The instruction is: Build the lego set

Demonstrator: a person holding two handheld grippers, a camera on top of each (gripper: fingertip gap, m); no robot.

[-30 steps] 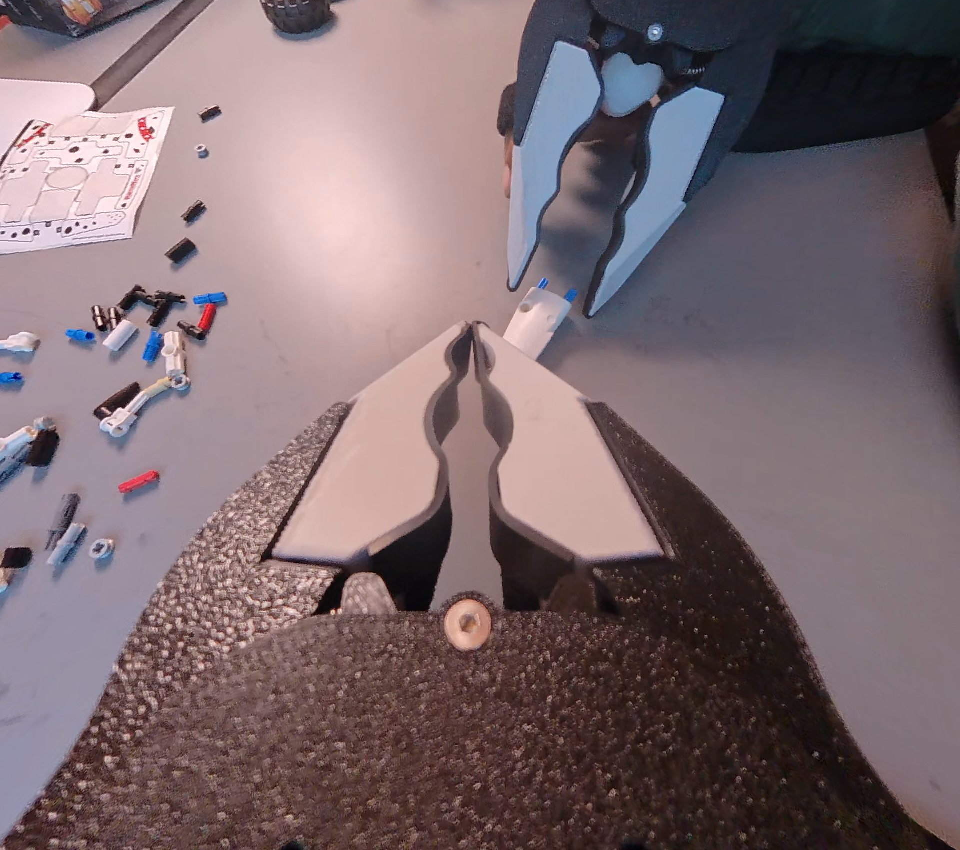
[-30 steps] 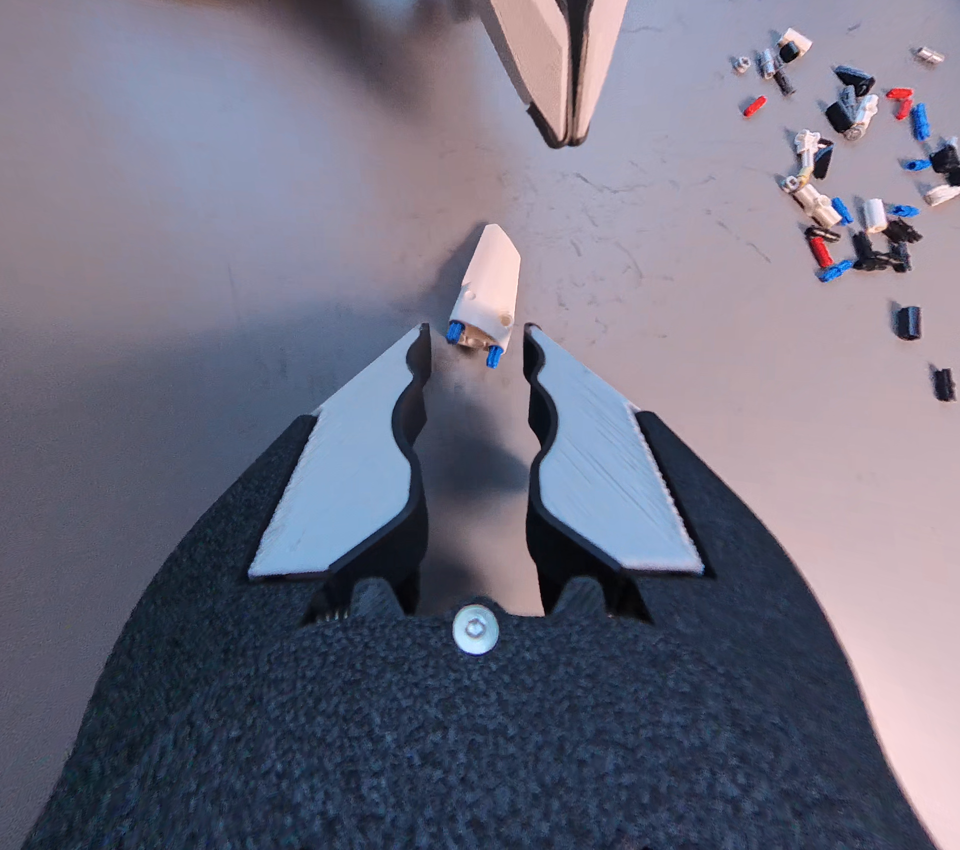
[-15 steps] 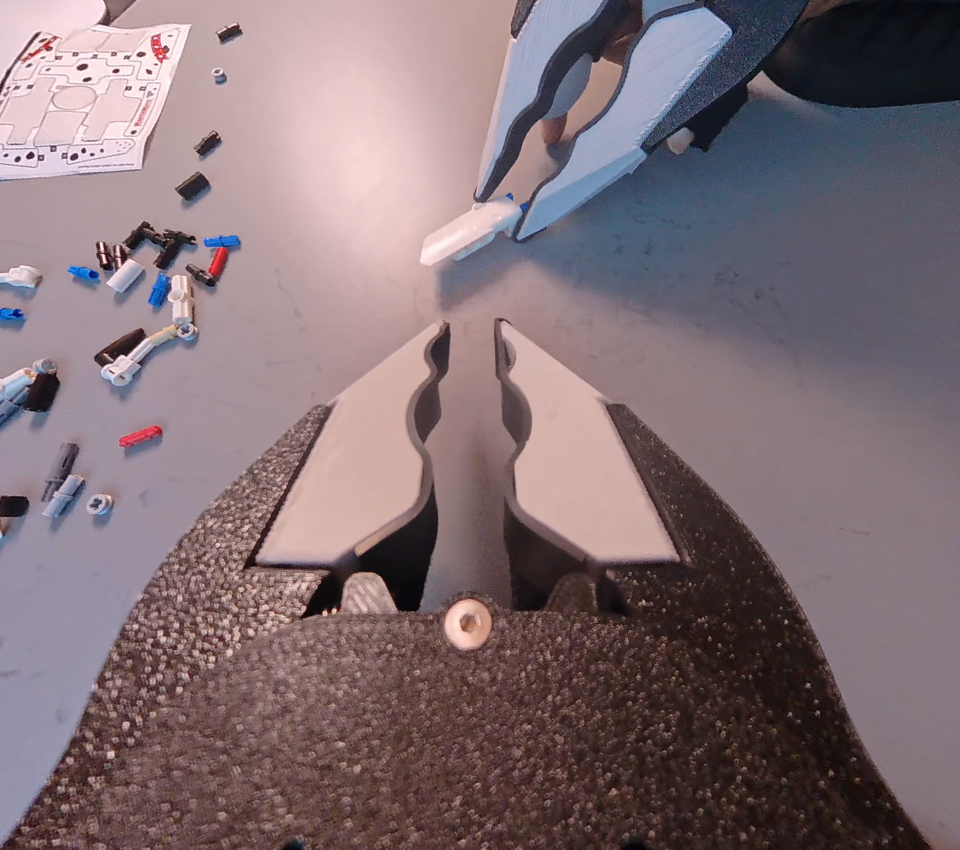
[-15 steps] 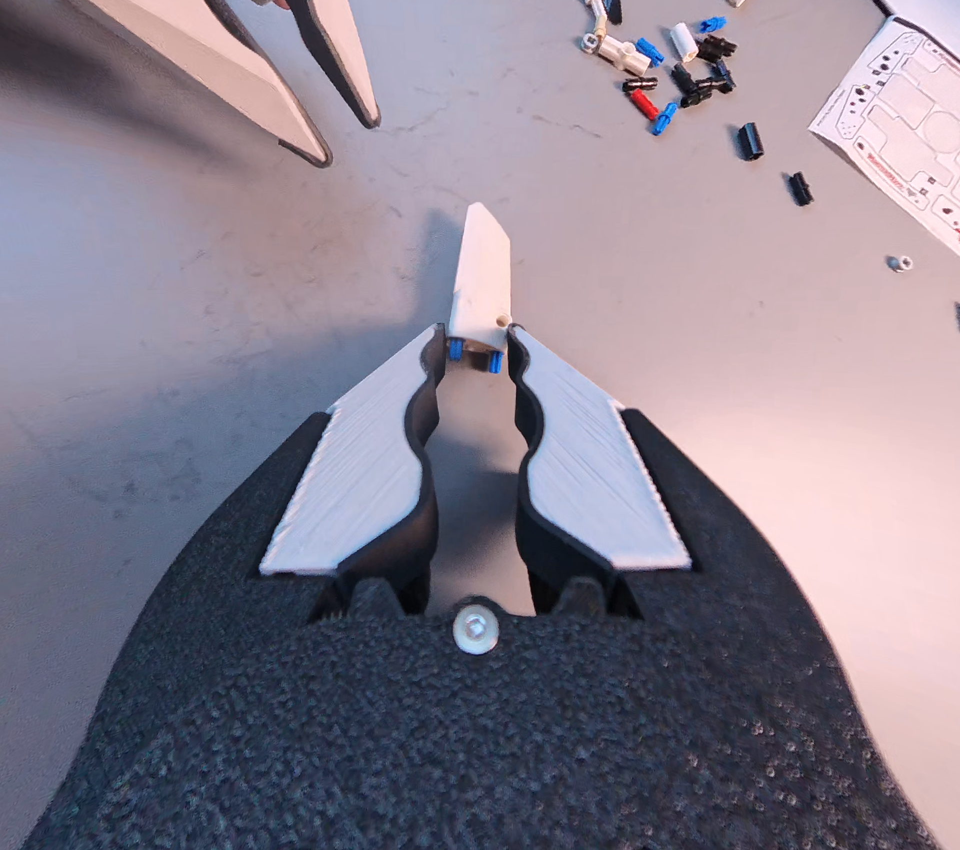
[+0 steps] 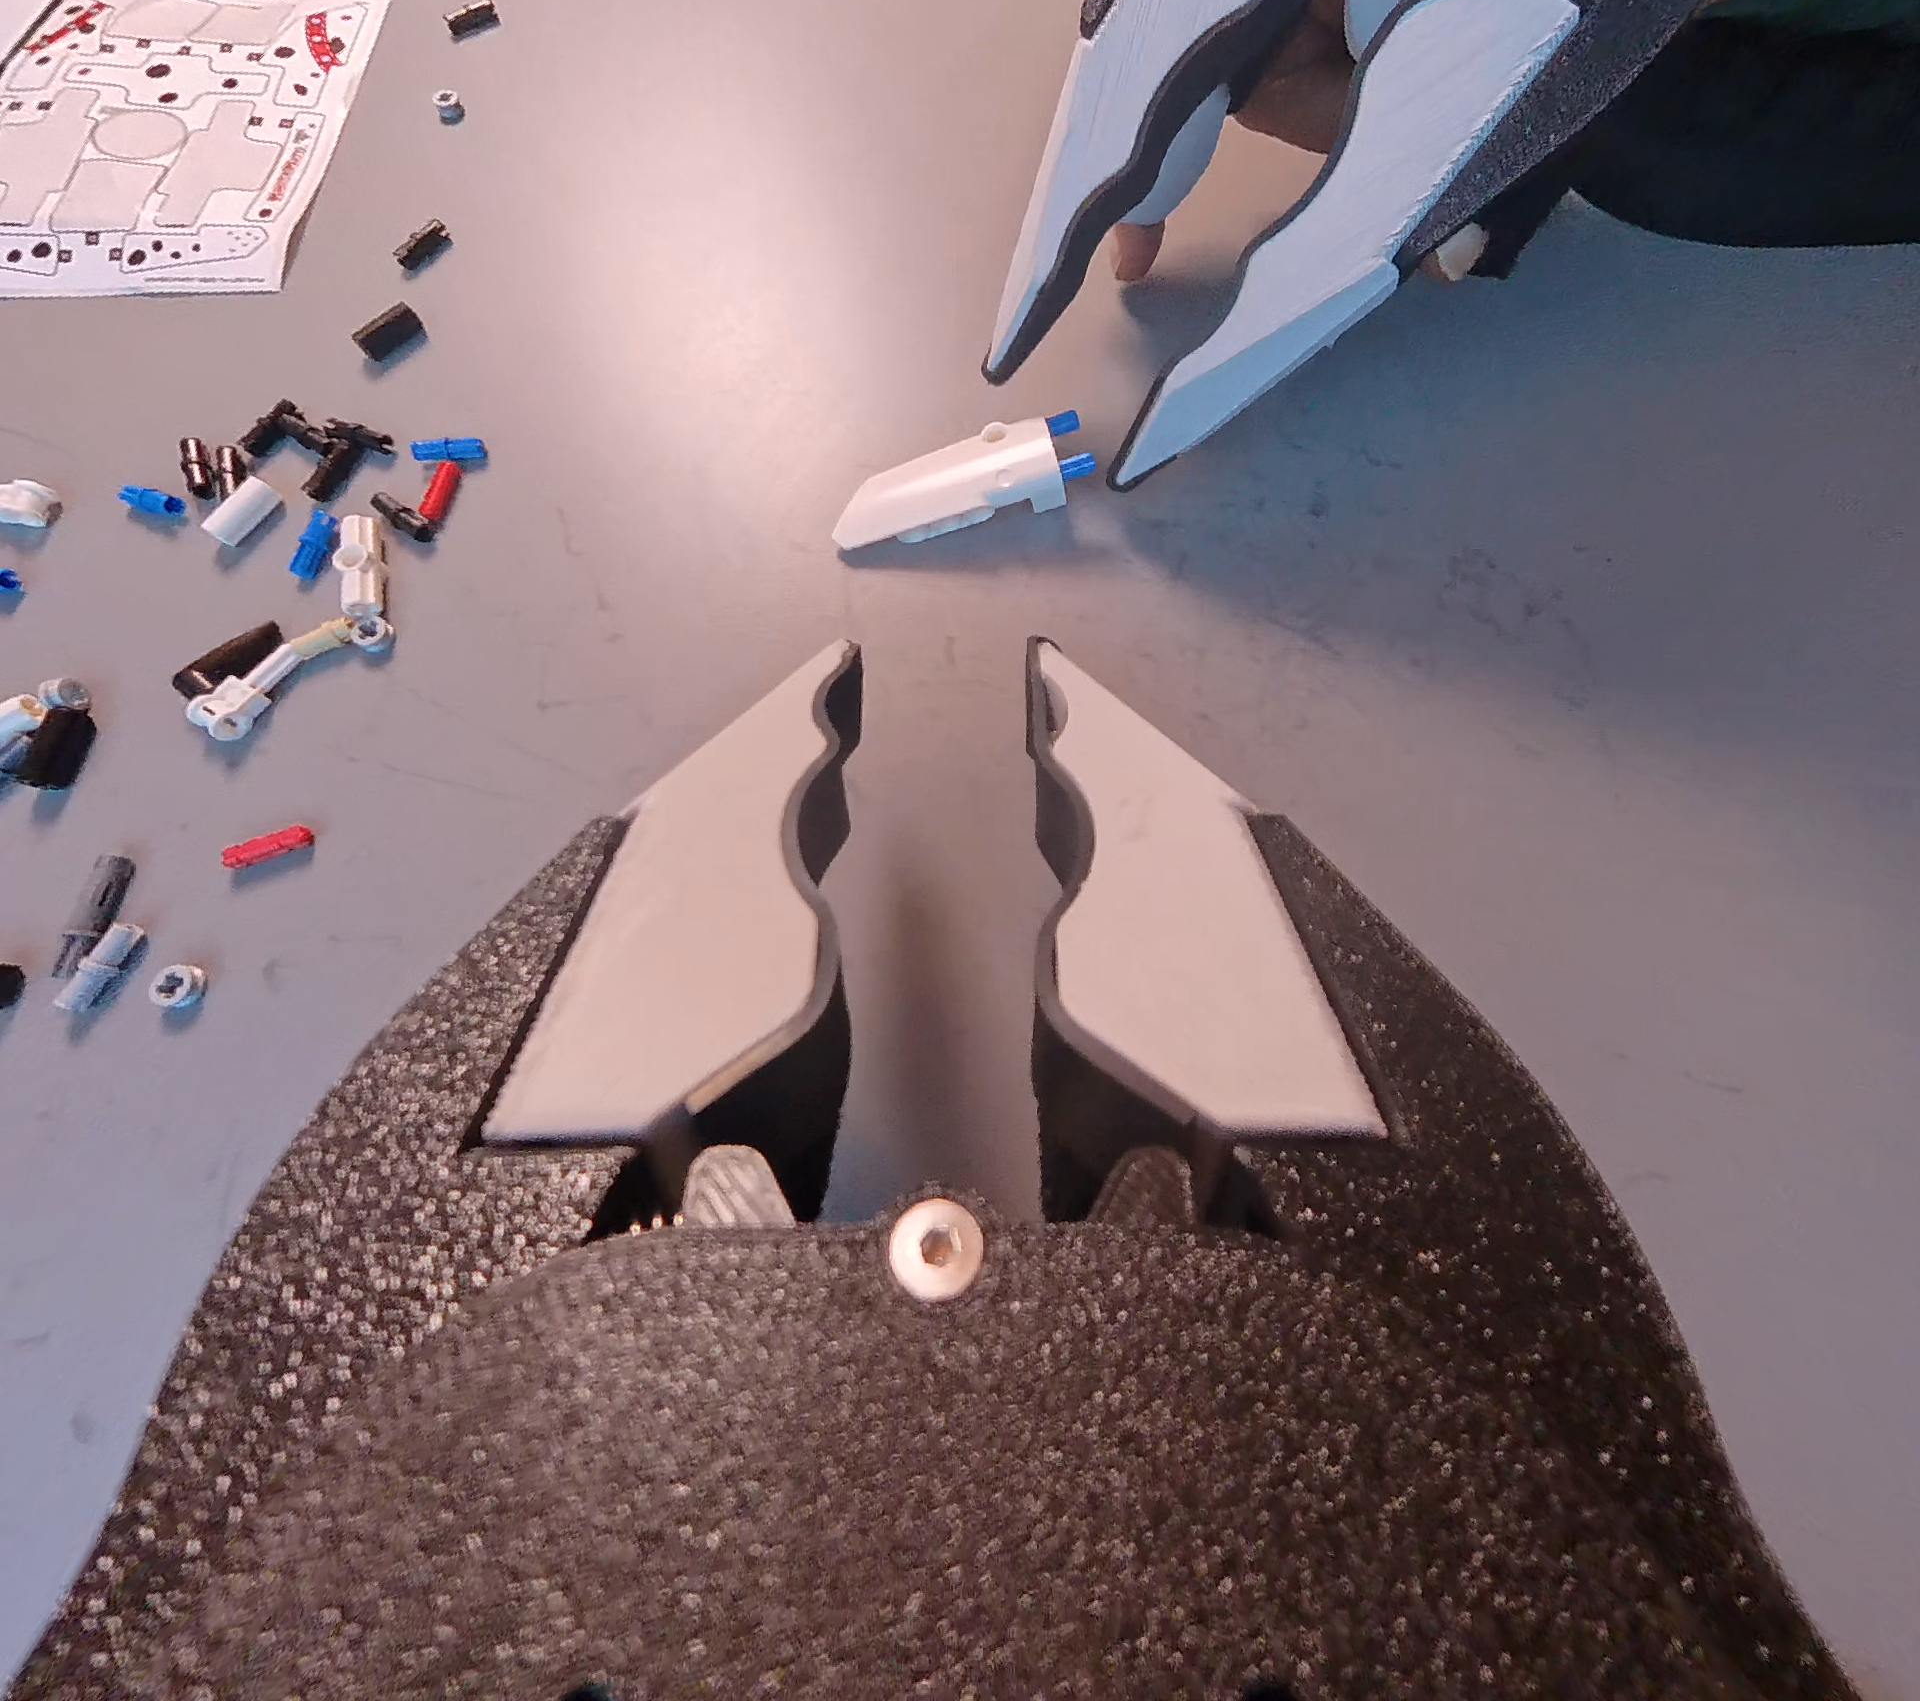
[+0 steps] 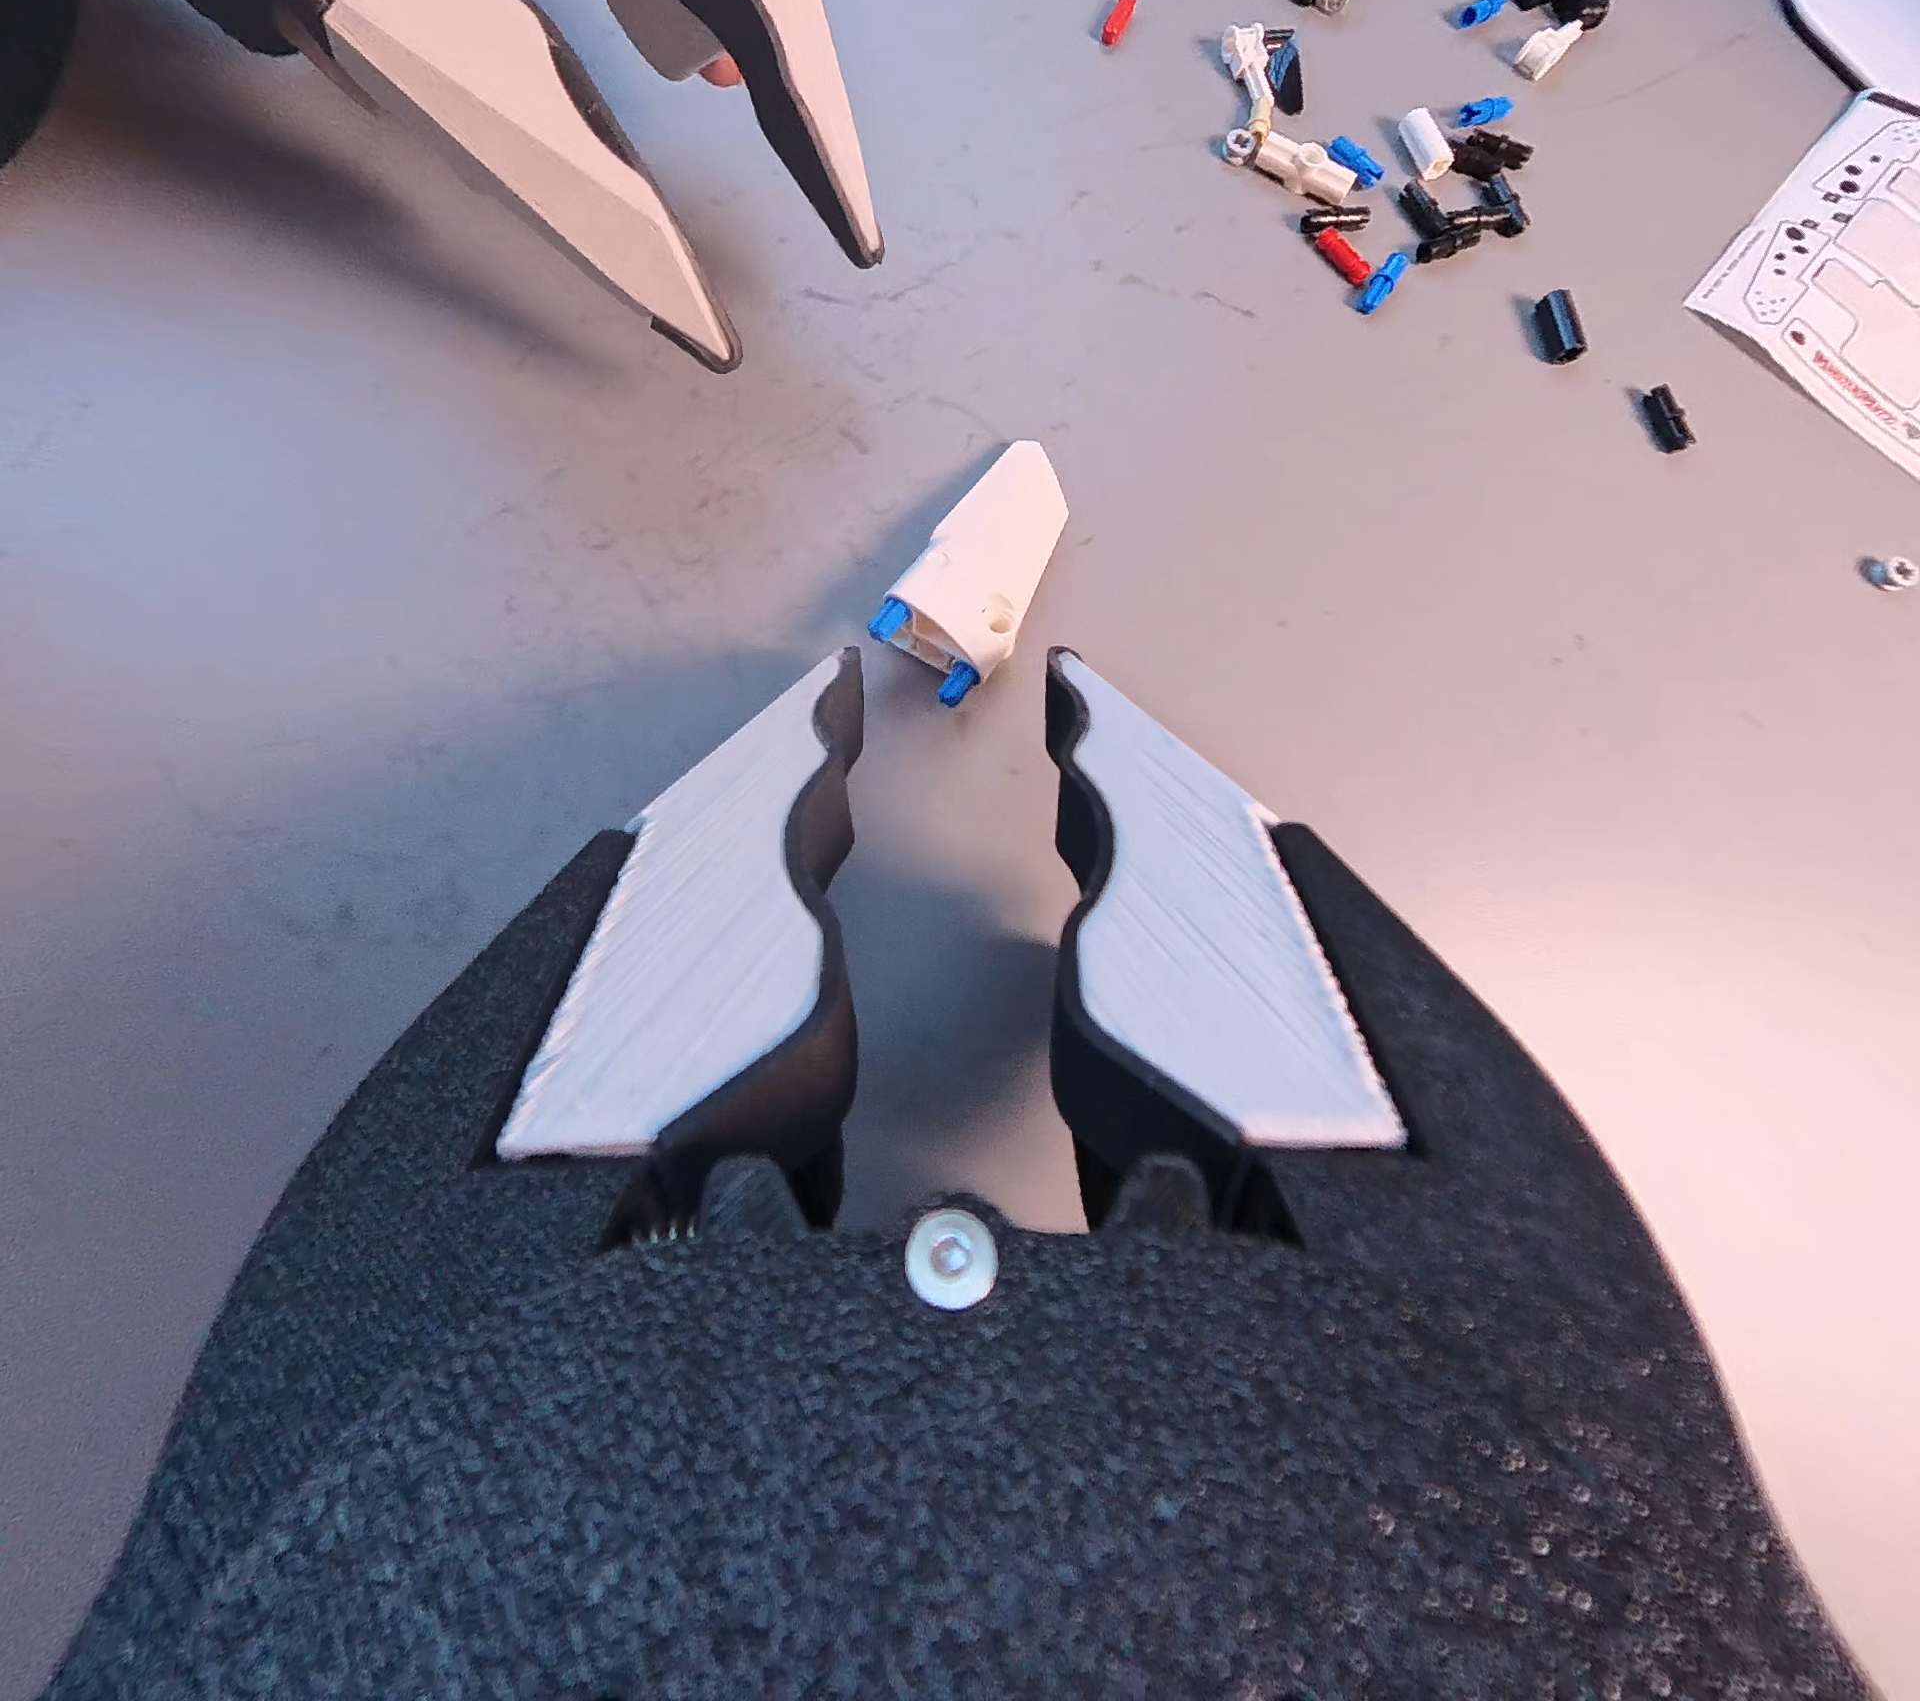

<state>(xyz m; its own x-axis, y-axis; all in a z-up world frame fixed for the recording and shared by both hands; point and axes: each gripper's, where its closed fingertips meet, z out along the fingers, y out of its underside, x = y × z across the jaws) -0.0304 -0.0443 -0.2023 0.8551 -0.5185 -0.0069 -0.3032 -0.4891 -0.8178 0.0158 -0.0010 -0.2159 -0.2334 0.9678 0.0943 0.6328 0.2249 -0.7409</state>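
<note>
White plastic marks the wedge-shaped panel piece (image 6: 982, 568), lying free on the grey table (image 6: 1351, 820) with two blue pins (image 6: 954, 685) facing the right gripper (image 6: 954, 664), whose jaws are spread and empty. To grip well, straddle the skewed pin end squarely. Left gripper (image 5: 943, 654) hovers near, likewise parted and empty. Loose small parts (image 5: 312, 498) and a sticker sheet (image 5: 156, 145) lie far left, clear of the path

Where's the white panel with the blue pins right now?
The white panel lies loose on the grey table between the two open grippers, its blue pins pointing at the right gripper, just clear of its tips.
</note>
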